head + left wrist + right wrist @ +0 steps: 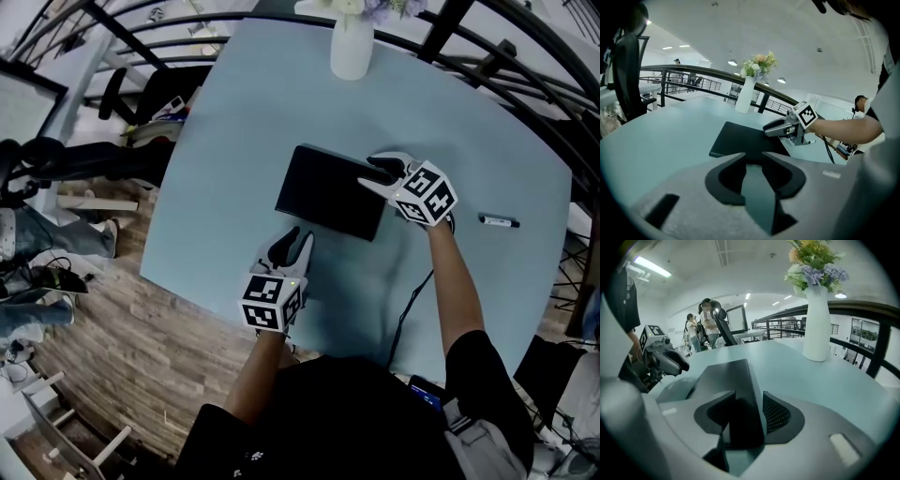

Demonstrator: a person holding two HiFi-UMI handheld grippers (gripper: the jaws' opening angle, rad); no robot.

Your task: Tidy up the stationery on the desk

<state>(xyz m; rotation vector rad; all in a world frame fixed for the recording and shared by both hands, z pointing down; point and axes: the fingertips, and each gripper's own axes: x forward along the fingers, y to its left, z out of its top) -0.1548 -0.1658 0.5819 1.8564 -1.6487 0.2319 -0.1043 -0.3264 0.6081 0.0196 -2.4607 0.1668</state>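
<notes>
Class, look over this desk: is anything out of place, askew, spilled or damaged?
One thing: a marker lies alone near the right edge of the table, well apart from the black notebook, which sits at a slant in the middle. The vase stands upright; nothing looks spilled or damaged.

Open left gripper point(753, 159) low over the pale blue surface point(670, 140).

Its two fingers point(729, 183) stand apart with nothing between them but bare surface; the near edge of a flat black book point(743, 139) lies just beyond the tips. The right gripper point(769, 130), with its marker cube, reaches in from the right at the book's far right corner. Behind stand a white vase point(744, 95) of flowers point(759, 65), a dark railing point(689, 75) and, at left, a black chair point(627, 70).
</notes>
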